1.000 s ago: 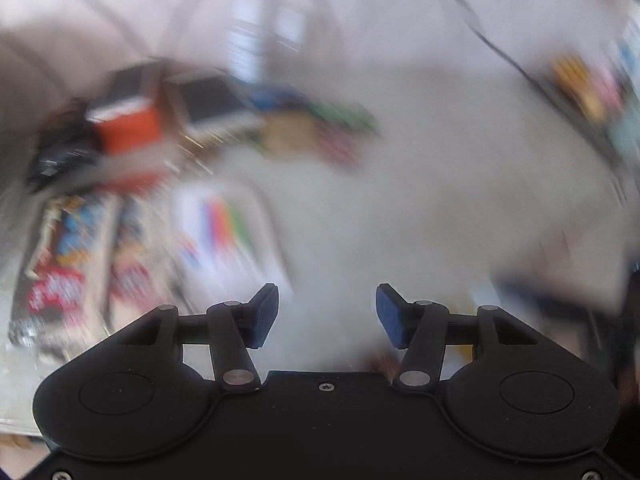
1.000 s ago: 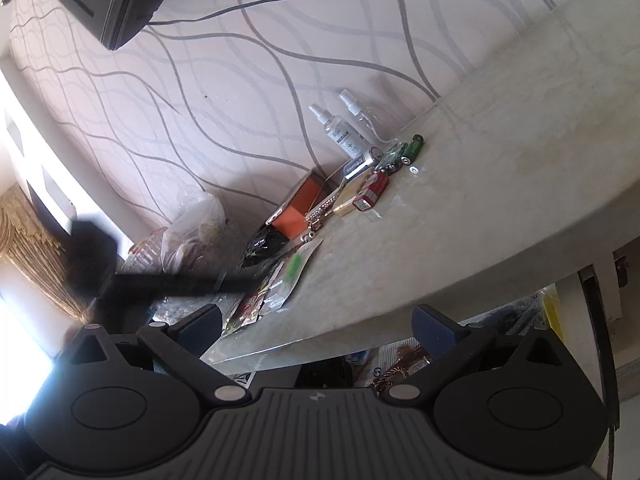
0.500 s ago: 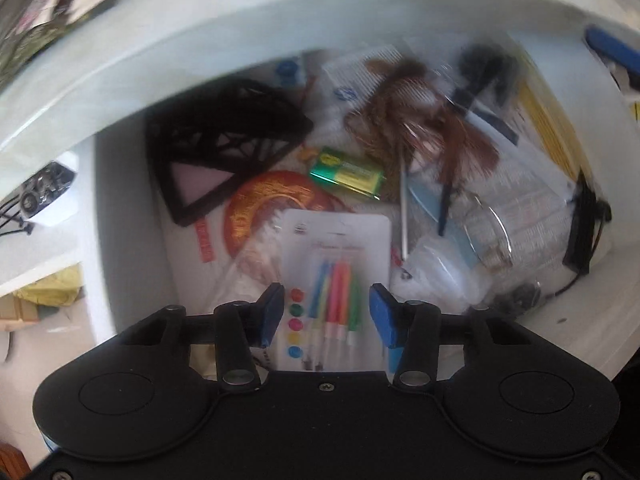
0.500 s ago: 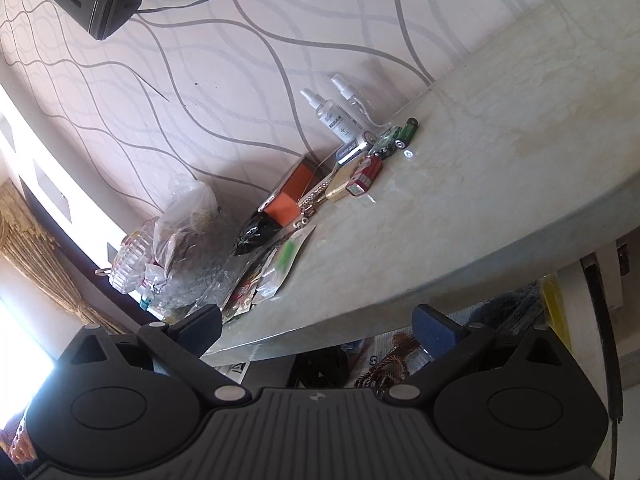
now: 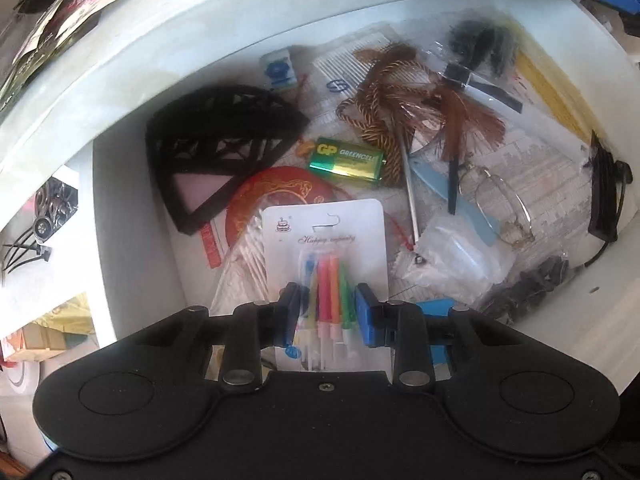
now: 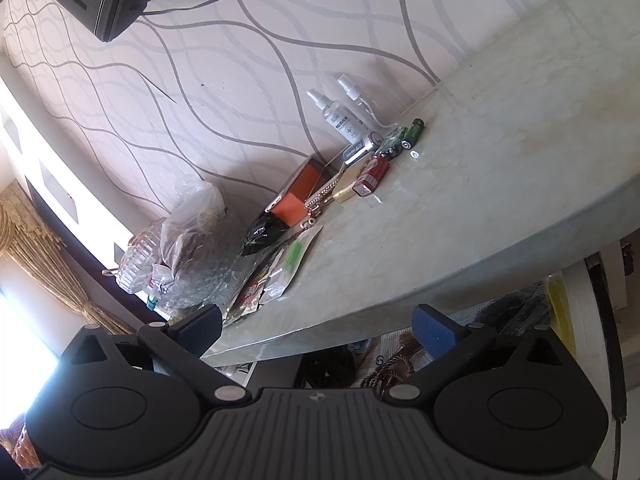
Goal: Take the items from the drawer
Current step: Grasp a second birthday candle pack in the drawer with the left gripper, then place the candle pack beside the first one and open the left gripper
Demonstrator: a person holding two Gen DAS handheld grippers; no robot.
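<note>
Closing around the candle pack in the drawer, the left gripper straddles it; the right gripper stays spread above the counter.

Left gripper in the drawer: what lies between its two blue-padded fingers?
In the left wrist view, the left gripper is closing around the white card of coloured birthday candles; nothing else lies between.
</note>
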